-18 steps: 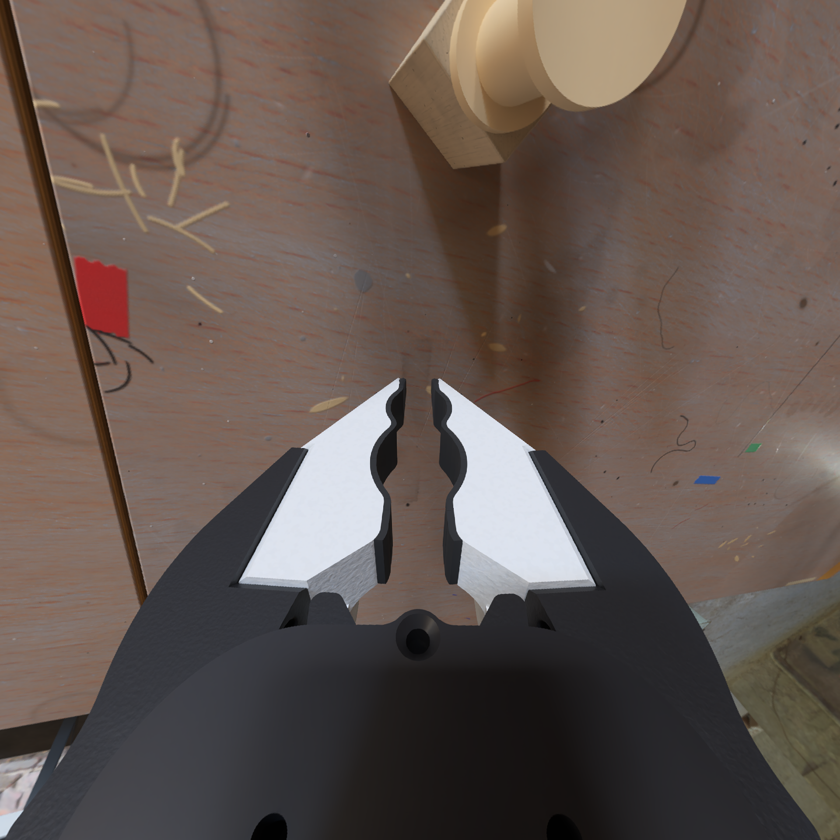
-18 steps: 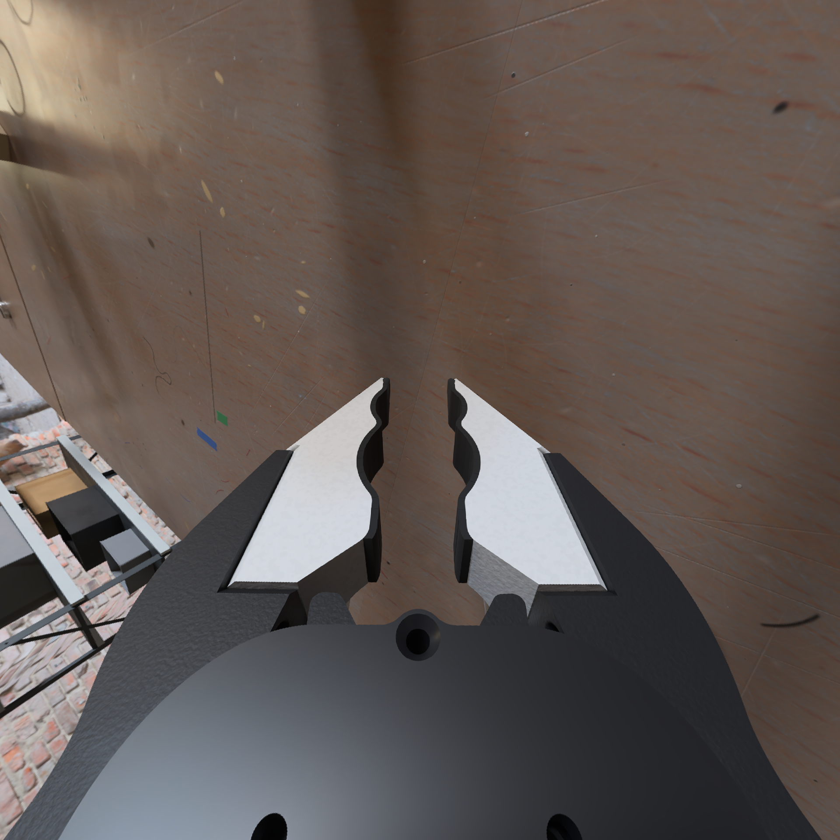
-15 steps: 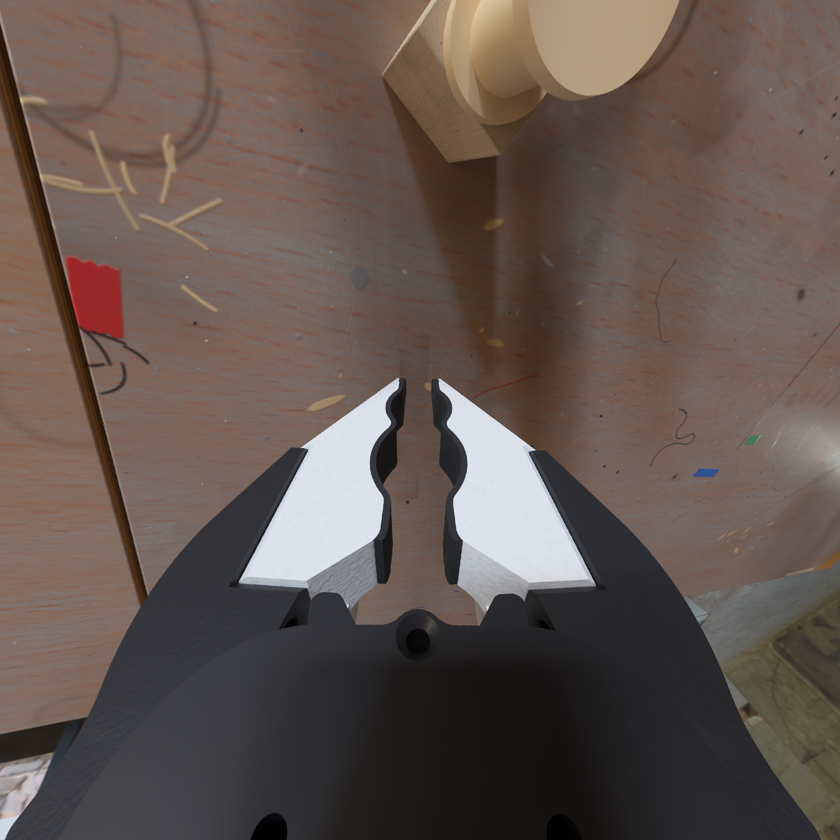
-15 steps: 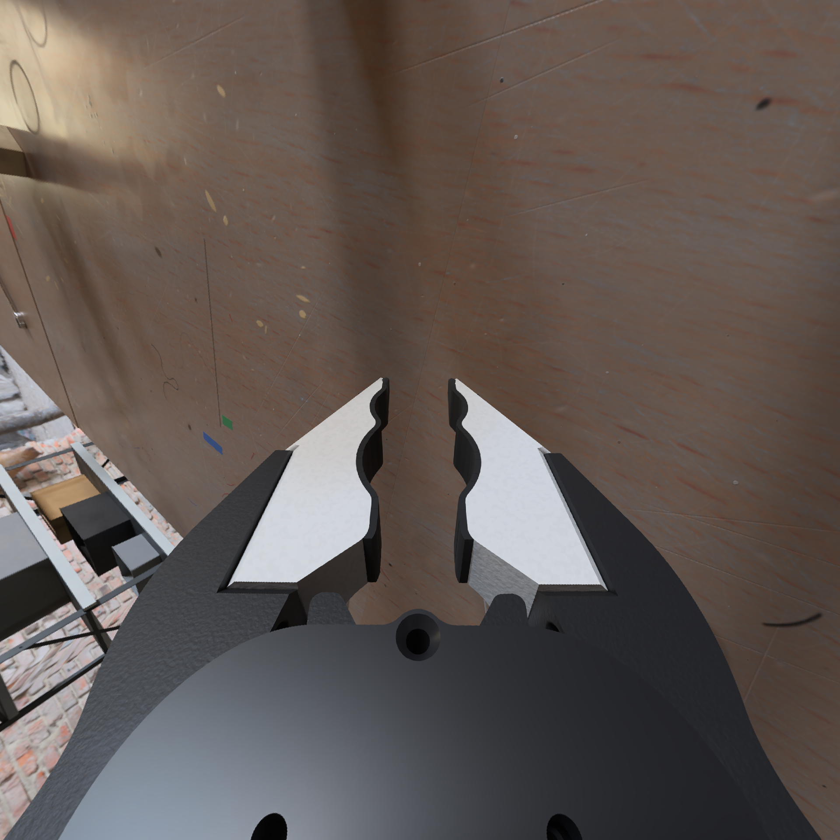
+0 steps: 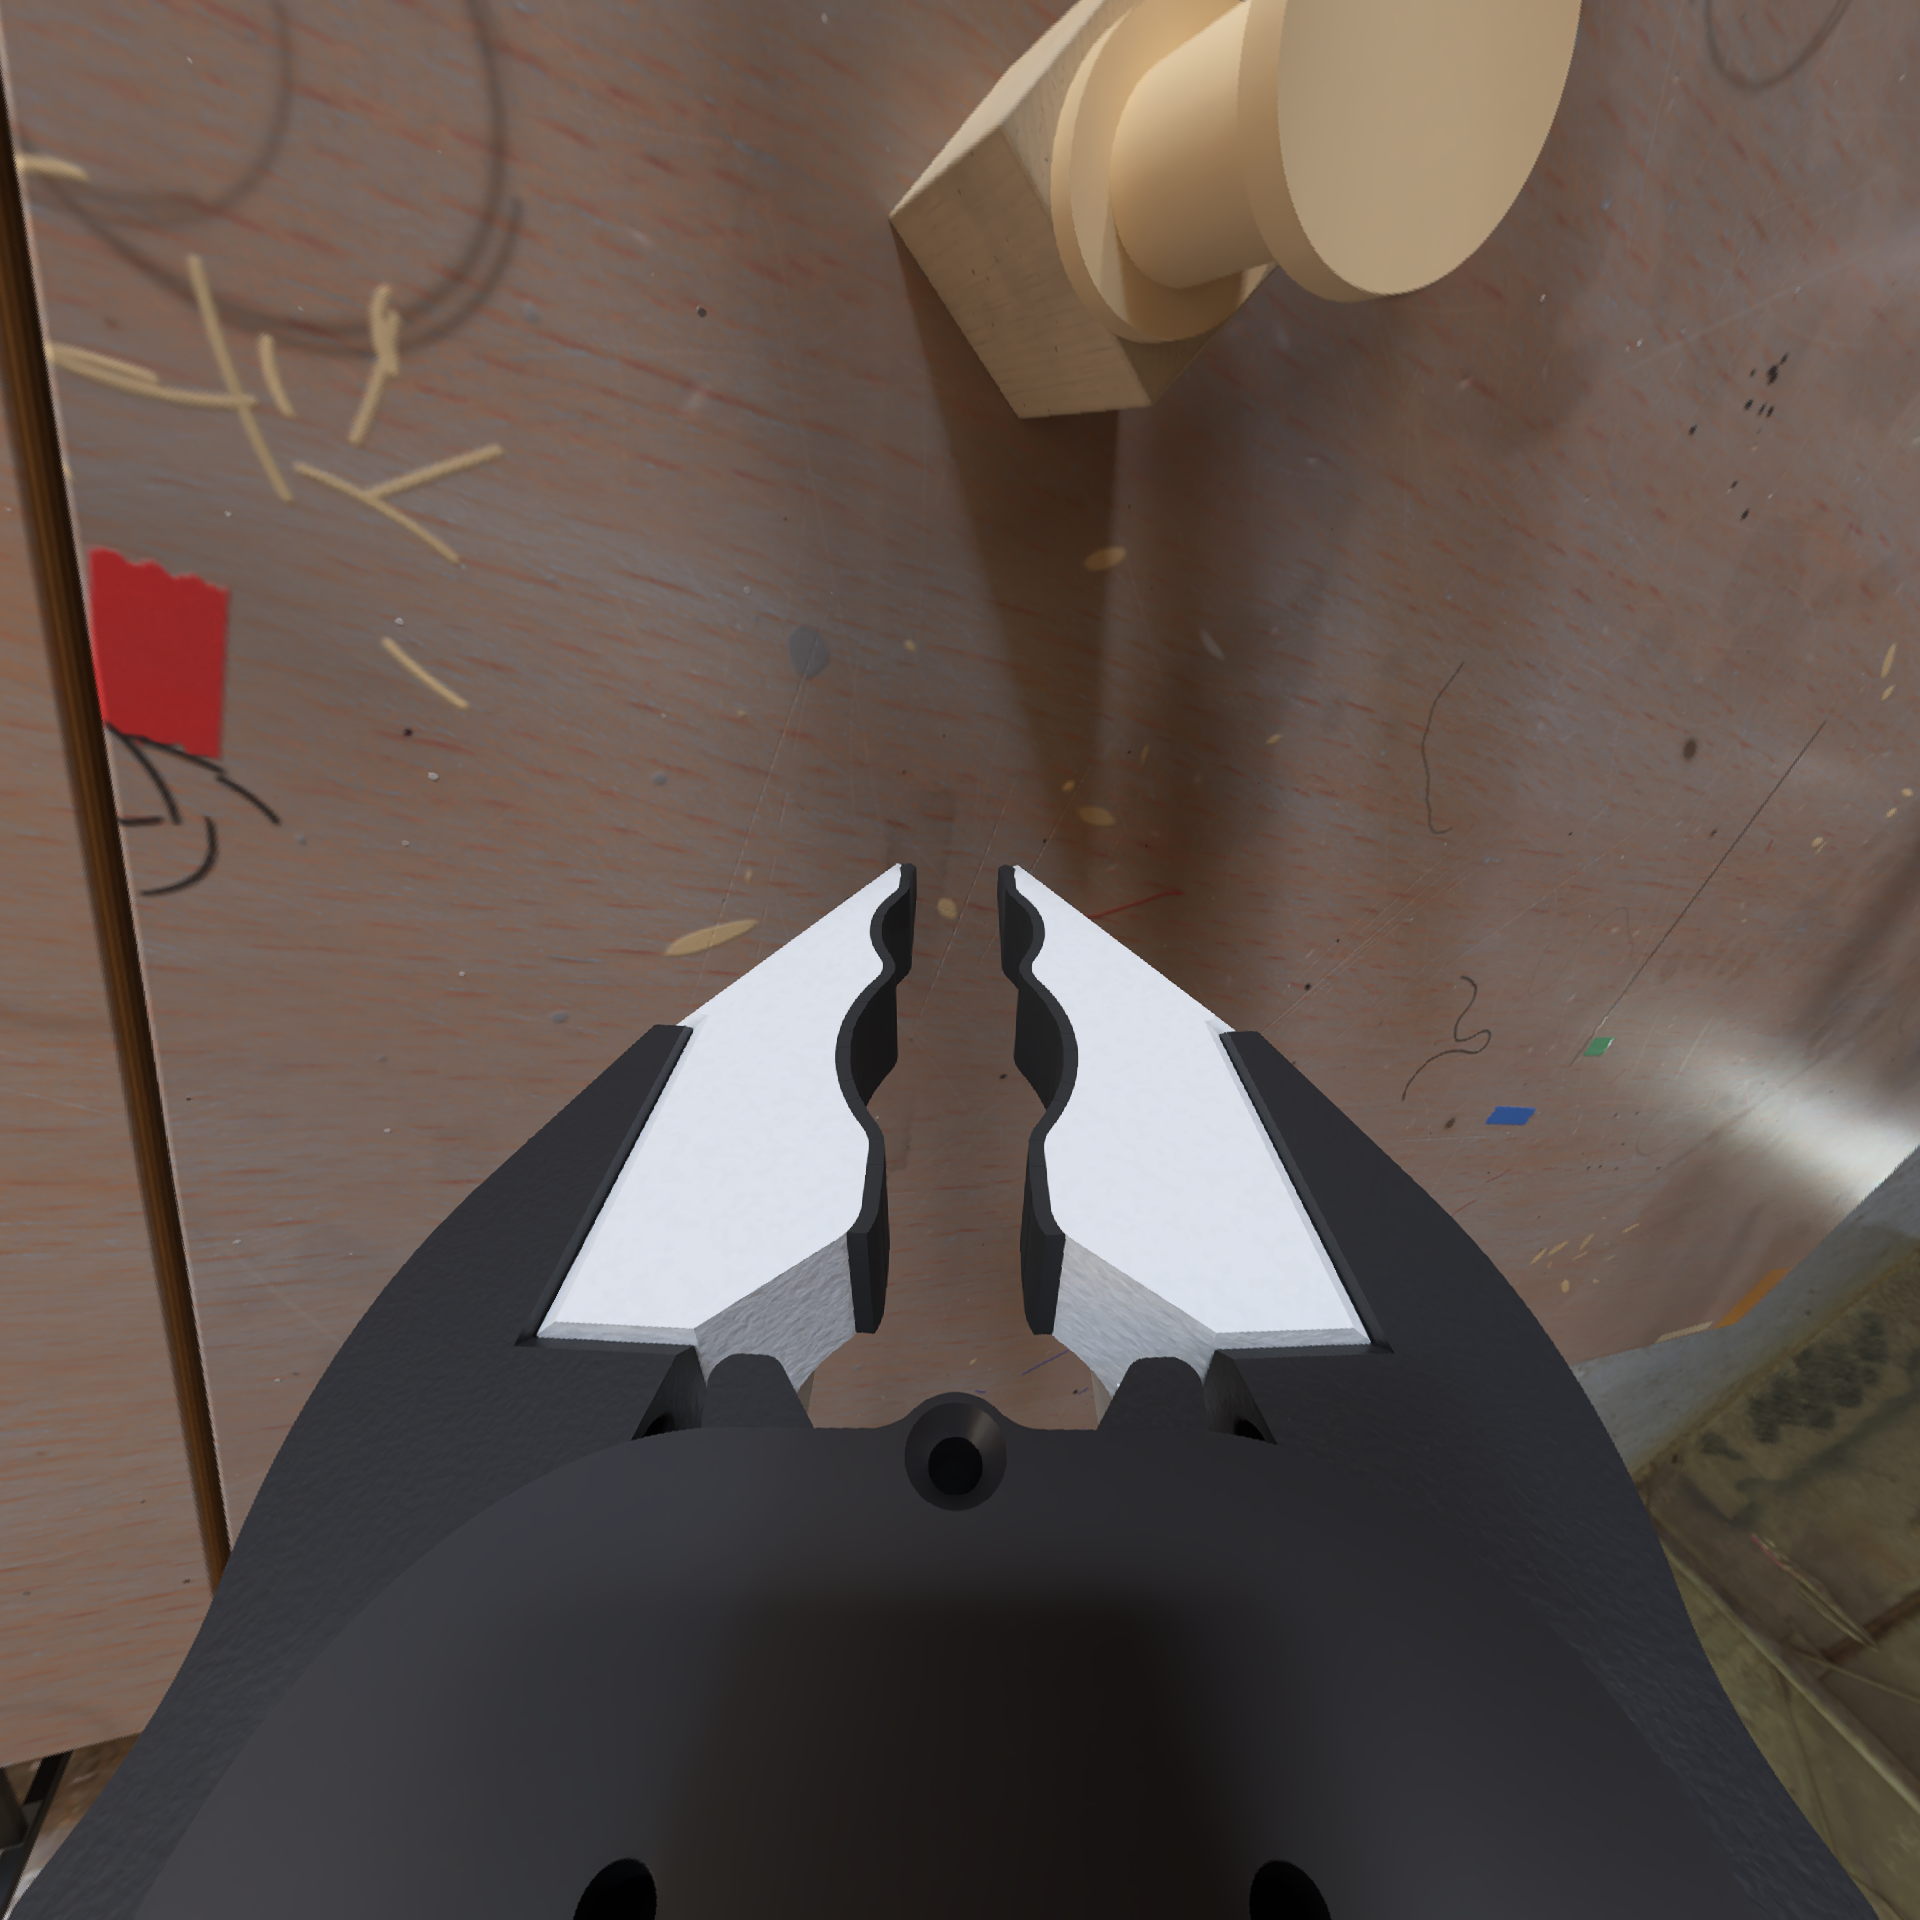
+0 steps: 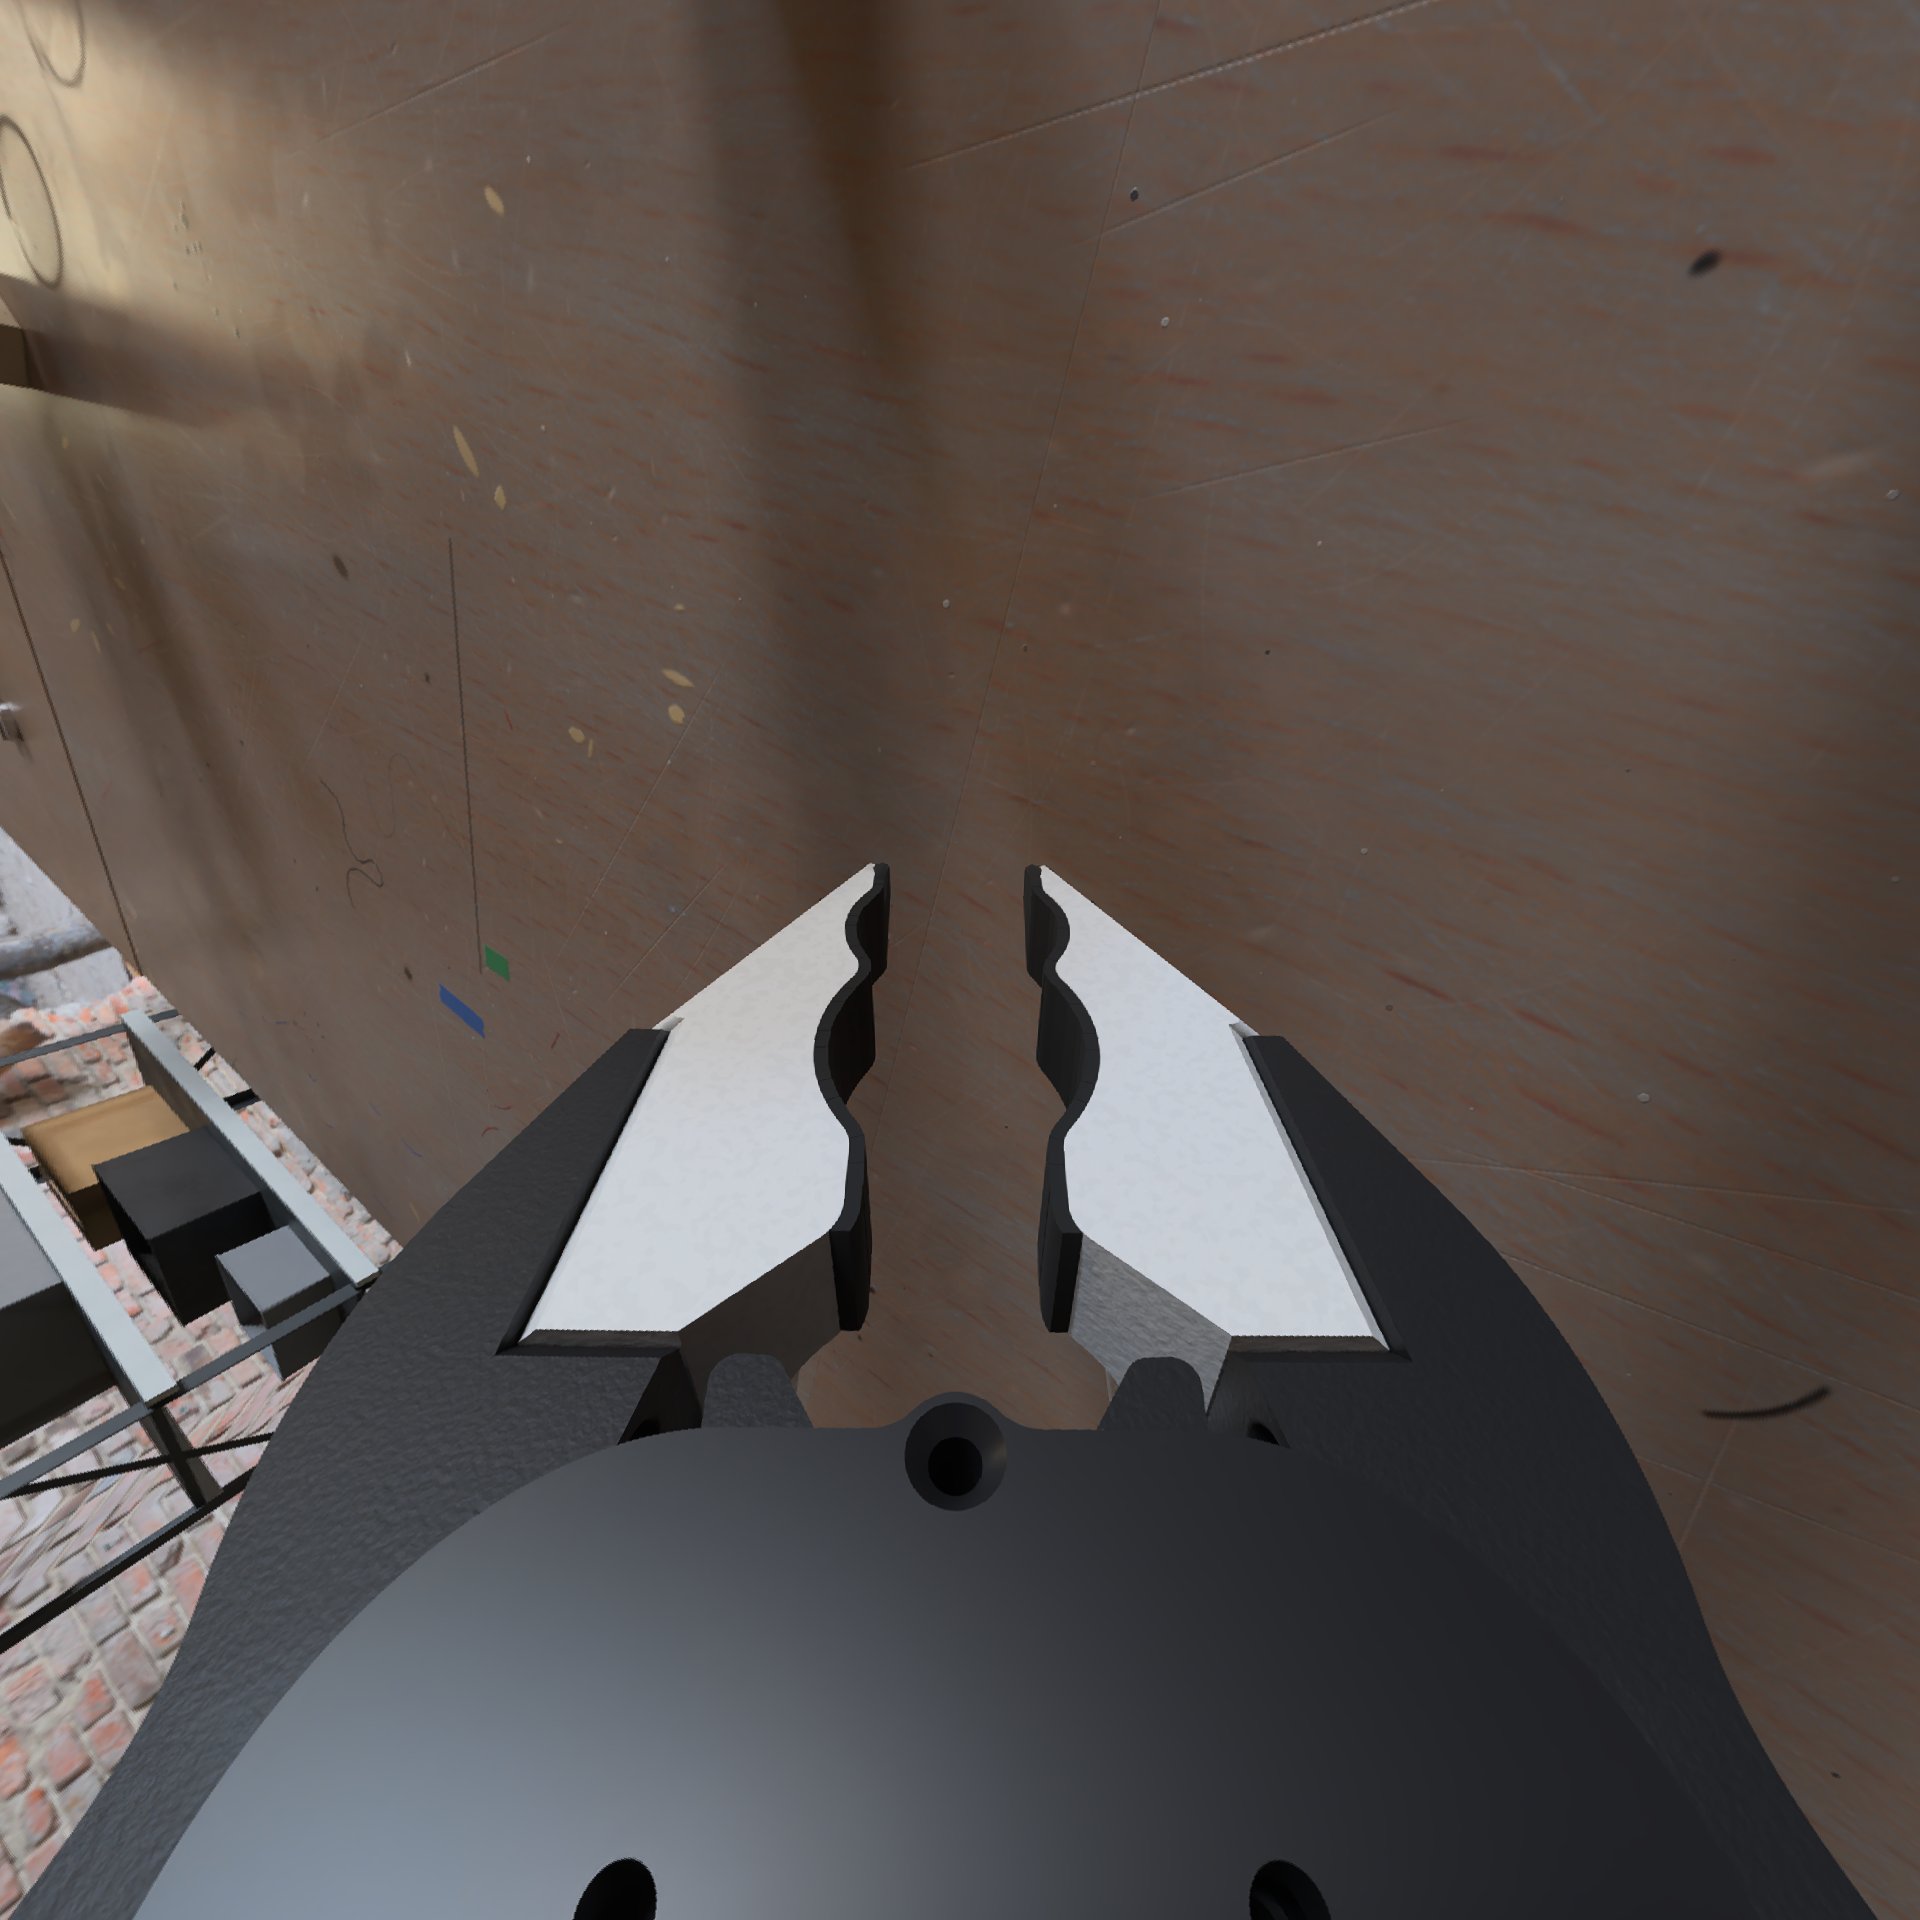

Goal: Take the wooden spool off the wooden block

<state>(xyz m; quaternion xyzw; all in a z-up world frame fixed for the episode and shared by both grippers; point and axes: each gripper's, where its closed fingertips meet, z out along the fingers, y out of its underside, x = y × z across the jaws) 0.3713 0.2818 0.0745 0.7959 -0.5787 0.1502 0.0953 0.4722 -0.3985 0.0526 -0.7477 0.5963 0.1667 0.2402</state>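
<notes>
A pale wooden spool [image 5: 1195,177] lies on its side on a light wooden block [image 5: 997,281] at the top of the left wrist view, with its top flange [image 5: 1423,135] towards me. My left gripper [image 5: 956,873] is empty. Its jaws stand a narrow gap apart, well short of the block and a little left of the spool. My right gripper [image 6: 956,873] is open and empty over bare wooden tabletop [image 6: 1351,623]. The right wrist view shows neither the spool nor the block.
The tabletop carries wood shavings [image 5: 312,416], a red tape patch [image 5: 156,644] and small blue [image 5: 1509,1116] and green [image 5: 1598,1045] marks. A dark seam [image 5: 94,831] runs down the left. A metal rack with dark boxes [image 6: 177,1216] stands beyond the table edge.
My left jaws have parted slightly. The spool and block sit a little lower and larger in the left wrist view. The right wrist view has barely shifted.
</notes>
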